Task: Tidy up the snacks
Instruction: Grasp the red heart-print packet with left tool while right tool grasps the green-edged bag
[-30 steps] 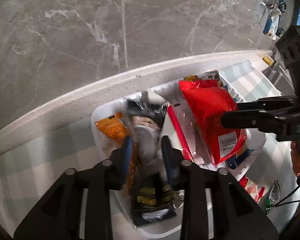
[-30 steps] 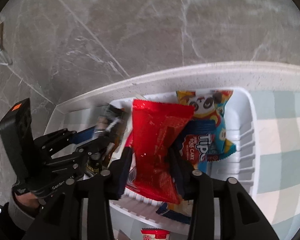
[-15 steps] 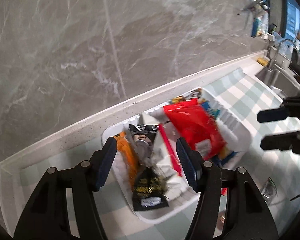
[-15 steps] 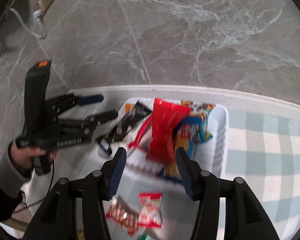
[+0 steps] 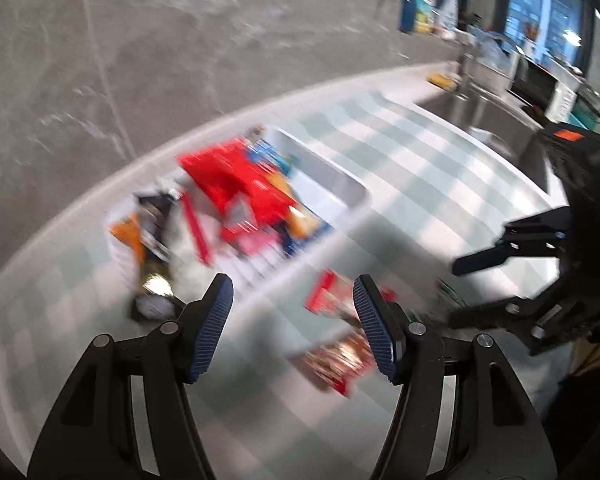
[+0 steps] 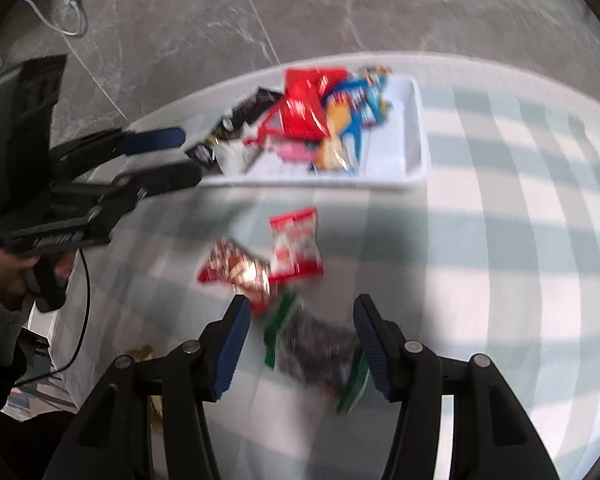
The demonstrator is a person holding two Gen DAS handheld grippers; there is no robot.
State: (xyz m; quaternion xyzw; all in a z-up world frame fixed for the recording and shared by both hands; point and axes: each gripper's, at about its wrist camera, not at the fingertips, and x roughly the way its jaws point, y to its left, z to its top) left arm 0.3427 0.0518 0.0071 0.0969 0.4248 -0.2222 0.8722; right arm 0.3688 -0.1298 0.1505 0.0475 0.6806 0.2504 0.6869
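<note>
My right gripper [image 6: 298,316] nearest green-edged packet [image 6: 316,350], lying lengthwise just beyond fingers; both grippers' fingers apart, empty.

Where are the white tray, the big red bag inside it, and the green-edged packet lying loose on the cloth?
white tray [image 6: 414,128]: right wrist view, on its bare right-hand wall.
big red bag [image 6: 300,114]: right wrist view, its middle.
green-edged packet [image 6: 316,346]: right wrist view, its dark centre.

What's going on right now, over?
Both grippers, left and right, just opened, empty. White tray holds snacks; three packets loose on checked cloth. Nothing blocking.
</note>
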